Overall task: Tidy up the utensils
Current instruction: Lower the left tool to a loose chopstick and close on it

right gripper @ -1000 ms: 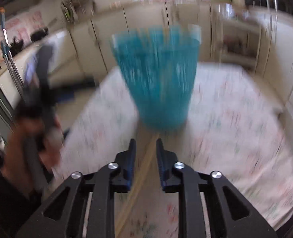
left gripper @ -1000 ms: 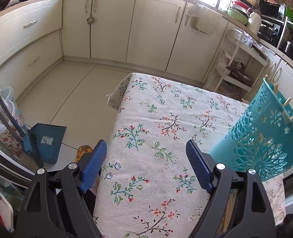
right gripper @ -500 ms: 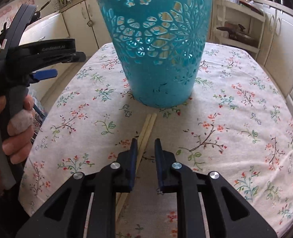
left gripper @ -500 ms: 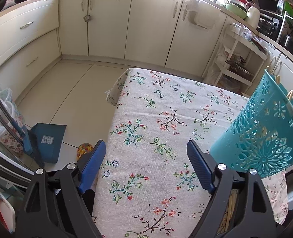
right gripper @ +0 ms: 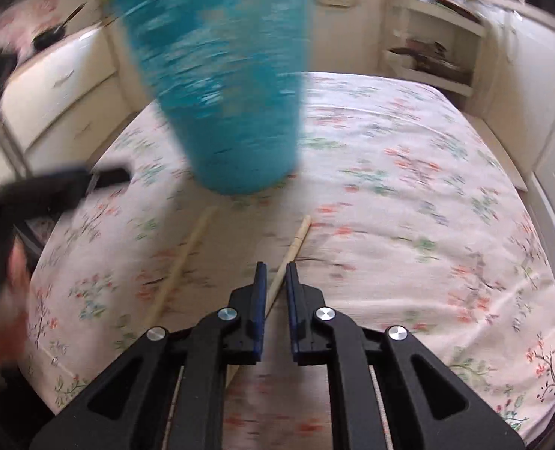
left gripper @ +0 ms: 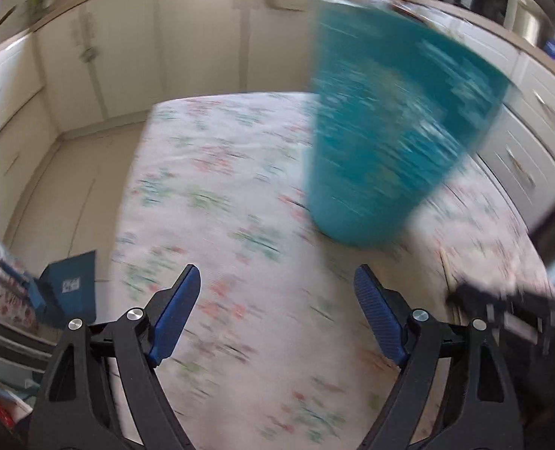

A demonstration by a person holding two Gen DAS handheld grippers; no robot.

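Observation:
A teal perforated basket [right gripper: 228, 86] stands on the floral tablecloth [right gripper: 408, 195]; it also shows in the left wrist view [left gripper: 382, 131], blurred. Two wooden chopsticks lie apart in front of it. My right gripper [right gripper: 275, 266] is nearly shut around one chopstick [right gripper: 296, 240], whose shaft runs between the fingers. The other chopstick [right gripper: 181, 258] lies to the left on the cloth. My left gripper [left gripper: 277, 281] is wide open and empty over the cloth, left of the basket. The right gripper shows at the right edge of the left wrist view [left gripper: 502, 300].
Cream kitchen cabinets [left gripper: 187, 45] ring the table. A white shelf rack [right gripper: 435, 48] stands behind the table. A blue dustpan [left gripper: 69, 285] sits on the floor to the left. The table edge [left gripper: 134, 172] drops to the floor on the left.
The two chopsticks lay side by side before; now they are apart, one between my right fingers. The left gripper has swung right, bringing the basket toward the middle of its view.

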